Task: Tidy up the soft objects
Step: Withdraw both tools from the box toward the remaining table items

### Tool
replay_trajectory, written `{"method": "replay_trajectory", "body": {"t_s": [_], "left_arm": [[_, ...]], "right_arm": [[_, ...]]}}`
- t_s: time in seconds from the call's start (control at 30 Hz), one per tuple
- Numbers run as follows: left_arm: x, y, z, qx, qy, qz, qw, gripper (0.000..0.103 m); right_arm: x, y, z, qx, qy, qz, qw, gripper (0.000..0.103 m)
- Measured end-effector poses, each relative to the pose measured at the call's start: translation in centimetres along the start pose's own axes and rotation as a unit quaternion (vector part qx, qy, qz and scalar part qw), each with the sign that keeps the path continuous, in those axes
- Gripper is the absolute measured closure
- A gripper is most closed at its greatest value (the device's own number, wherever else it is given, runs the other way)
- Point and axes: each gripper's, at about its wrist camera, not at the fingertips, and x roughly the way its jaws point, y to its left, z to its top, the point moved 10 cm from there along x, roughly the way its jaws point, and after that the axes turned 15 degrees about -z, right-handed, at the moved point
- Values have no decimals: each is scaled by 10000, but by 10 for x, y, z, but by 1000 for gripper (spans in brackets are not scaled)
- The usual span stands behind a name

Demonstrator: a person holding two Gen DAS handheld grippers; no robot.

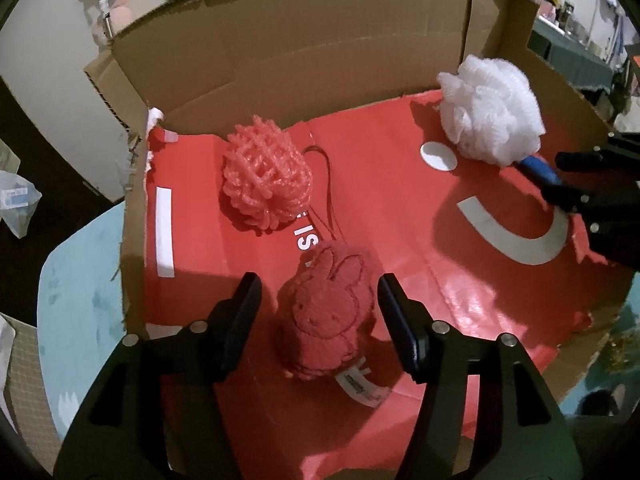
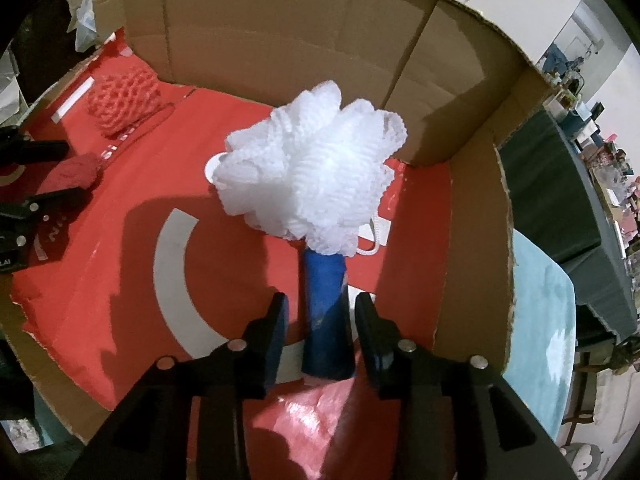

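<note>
A red bunny plush (image 1: 326, 312) lies on the red floor of an open cardboard box (image 1: 304, 36), between the open fingers of my left gripper (image 1: 318, 292), which do not touch it. A pink mesh loofah (image 1: 266, 176) lies behind it. A white loofah (image 2: 312, 168) with a blue handle (image 2: 326, 312) lies at the box's right. My right gripper (image 2: 322, 312) is open, its fingers on either side of the blue handle with a gap on both sides. The white loofah (image 1: 492, 112) and right gripper (image 1: 560, 176) also show in the left wrist view, the plush (image 2: 78, 172) and pink loofah (image 2: 124, 96) in the right wrist view.
The box's cardboard walls (image 2: 280, 28) rise at the back and right. The box sits on a light blue surface (image 1: 80, 280). A plastic bag (image 1: 16, 200) lies off to the left. A dark green table (image 2: 560, 200) with clutter stands to the right.
</note>
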Motion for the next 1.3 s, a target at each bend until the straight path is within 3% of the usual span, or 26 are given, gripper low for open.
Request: {"method": "replay_trajectory", "body": {"t_s": [0.1,0.27,0.43,0.67,0.8,0.9,1.3], "left_arm": [[-10,-3,1,-32,-119,-49,9999,31],[-42,-11,3,-98,-589,-89,9982,29],[-78,-23,-3,-108,-1084,-69,9940,25],[-137,-46,-16,-227,-1896,-131,9815,23],[-170,-61,-28,-238,-2283,-131,9732,12],[-196,-76,-42,-213,-2655,-183,9637,11],[-241,-140,-113,42,-3368,-59,9415,7]], "right_arm": [[-11,-1,-1,48,-108,27,9999,57],[-44,-14,-4,419,-369,223,9982,51],[-90,-33,-7,849,-826,313,9925,36],[-158,-60,-22,1199,-1559,205,9803,22],[-195,-65,-40,1296,-1972,151,9716,11],[-225,-65,-55,1376,-2320,92,9629,3],[-295,-47,-139,1791,-3167,52,9314,0]]}}
